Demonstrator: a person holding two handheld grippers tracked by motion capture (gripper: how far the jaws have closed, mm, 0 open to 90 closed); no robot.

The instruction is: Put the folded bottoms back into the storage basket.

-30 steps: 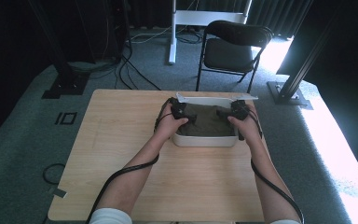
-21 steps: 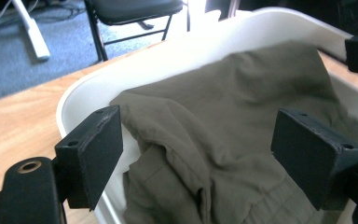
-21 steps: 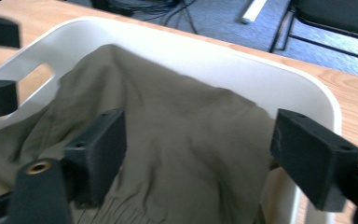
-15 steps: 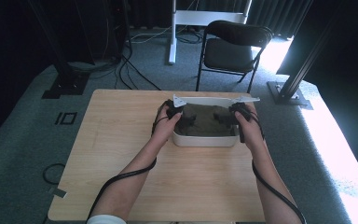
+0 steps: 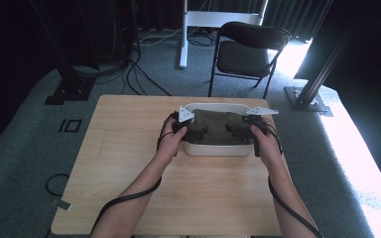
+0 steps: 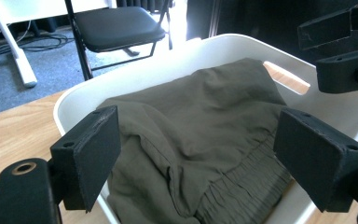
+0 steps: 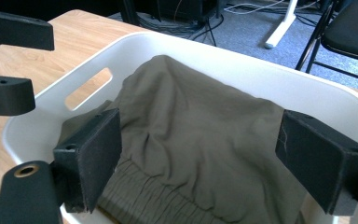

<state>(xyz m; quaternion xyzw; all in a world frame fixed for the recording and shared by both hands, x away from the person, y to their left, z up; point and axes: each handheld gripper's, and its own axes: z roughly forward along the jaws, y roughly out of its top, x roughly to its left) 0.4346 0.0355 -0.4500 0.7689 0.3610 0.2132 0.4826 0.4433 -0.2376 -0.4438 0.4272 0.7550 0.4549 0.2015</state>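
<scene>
- Hovering at the white tub's (image 5: 213, 148) left end, left tool (image 5: 182, 125) gapes wide, holding nothing.
- Olive garment (image 5: 217, 128) lies bunched inside the tub, mid-bench (image 5: 129, 148).
- Right tool (image 5: 250, 126), jaws just opened wide, grips nothing.

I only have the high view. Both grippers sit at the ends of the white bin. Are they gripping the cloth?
Observer: No. The left gripper has its jaws open, standing apart above the olive cloth.
Operator: And the right one?
Observer: The right gripper is open too, with nothing pinched; its jaws have just been opening.
Operator: Anything on the cloth worth knowing?
Observer: A gathered elastic band runs along its near edge.
Operator: Does the bin have handles?
Observer: Yes, the white bin has a cut-out slot in its end wall.
</scene>
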